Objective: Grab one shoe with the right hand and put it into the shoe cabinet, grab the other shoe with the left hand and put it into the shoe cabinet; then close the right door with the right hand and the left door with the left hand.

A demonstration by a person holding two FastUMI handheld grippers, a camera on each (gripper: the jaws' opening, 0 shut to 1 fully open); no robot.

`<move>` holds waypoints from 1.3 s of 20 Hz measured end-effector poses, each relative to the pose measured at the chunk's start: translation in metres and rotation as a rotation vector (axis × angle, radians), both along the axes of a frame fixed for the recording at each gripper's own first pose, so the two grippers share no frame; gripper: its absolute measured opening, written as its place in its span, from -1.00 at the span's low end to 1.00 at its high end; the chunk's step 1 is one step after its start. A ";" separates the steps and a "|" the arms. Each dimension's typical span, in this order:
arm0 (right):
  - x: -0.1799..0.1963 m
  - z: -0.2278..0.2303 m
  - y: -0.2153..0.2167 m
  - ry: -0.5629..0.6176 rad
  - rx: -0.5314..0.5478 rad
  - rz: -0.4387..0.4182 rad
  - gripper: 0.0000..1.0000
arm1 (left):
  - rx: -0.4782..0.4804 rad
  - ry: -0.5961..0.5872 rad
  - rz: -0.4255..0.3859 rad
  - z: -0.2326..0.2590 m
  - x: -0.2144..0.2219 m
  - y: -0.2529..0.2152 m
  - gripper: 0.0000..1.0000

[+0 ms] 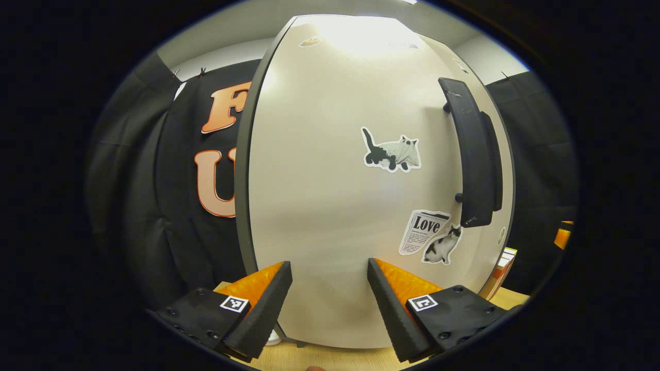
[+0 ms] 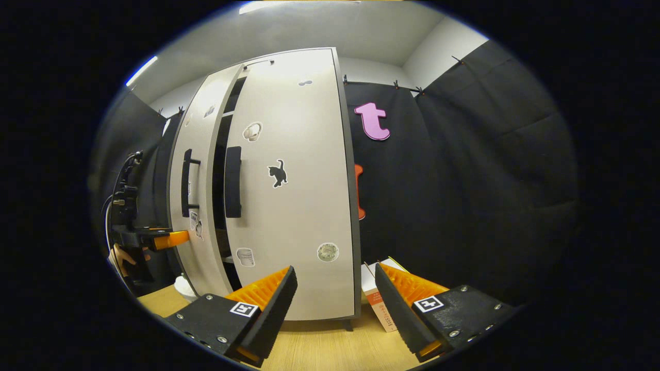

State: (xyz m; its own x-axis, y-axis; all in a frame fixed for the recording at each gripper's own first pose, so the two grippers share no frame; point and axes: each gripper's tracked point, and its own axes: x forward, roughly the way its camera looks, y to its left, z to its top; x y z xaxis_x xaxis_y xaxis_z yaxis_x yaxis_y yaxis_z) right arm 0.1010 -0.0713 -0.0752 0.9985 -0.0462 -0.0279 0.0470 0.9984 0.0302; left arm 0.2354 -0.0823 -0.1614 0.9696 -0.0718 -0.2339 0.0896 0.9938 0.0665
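Left hand-held gripper (image 1: 330, 288) wide open, empty, against left door (image 1: 330, 196).

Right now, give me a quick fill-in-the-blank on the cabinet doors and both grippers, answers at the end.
1. In the right gripper view, the left door is still ajar, with a dark ____ between it and the right door.
2. The left gripper has its jaws ____, holding nothing.
3. On the left door, the cat sticker sits ____ the newspaper sticker.
4. The right gripper hovers over the ____ floor.

Answers: gap; open; above; wooden
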 end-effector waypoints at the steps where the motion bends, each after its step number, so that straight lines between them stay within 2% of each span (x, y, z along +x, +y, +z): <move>1: 0.002 -0.001 -0.001 0.005 -0.002 0.000 0.87 | 0.003 0.000 0.004 -0.002 0.003 -0.003 0.93; 5: 0.007 0.001 -0.001 0.012 0.011 0.006 0.87 | 0.002 0.014 0.022 -0.007 0.007 -0.004 0.97; 7: 0.010 0.004 0.003 0.021 0.019 0.012 0.87 | -0.008 0.049 0.025 -0.009 0.002 -0.002 0.89; 10: 0.009 0.017 0.008 0.010 0.013 0.017 0.87 | 0.007 0.029 0.030 0.011 -0.014 0.008 0.97; 12: 0.006 0.027 0.014 0.001 0.002 0.022 0.87 | -0.013 0.022 0.032 0.026 -0.024 0.015 0.93; 14: 0.000 0.039 0.021 -0.008 -0.011 0.031 0.87 | -0.044 0.000 0.026 0.046 -0.041 0.023 0.94; 18: -0.016 0.066 0.031 -0.039 -0.034 0.042 0.87 | -0.023 -0.080 0.045 0.104 -0.082 0.061 0.94; 23: -0.038 0.104 0.045 -0.076 -0.029 0.058 0.87 | -0.006 -0.120 0.079 0.161 -0.145 0.110 0.93; 26: -0.050 0.120 0.051 -0.094 -0.034 0.066 0.87 | -0.038 -0.162 0.106 0.199 -0.174 0.134 0.93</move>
State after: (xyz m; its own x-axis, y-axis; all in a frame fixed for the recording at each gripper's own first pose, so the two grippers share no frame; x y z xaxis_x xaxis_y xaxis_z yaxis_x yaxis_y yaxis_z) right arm 0.0506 -0.0201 0.0446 0.9976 0.0202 0.0662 -0.0201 0.9998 -0.0026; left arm 0.0614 0.0522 0.0375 0.9970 0.0272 -0.0729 -0.0248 0.9991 0.0334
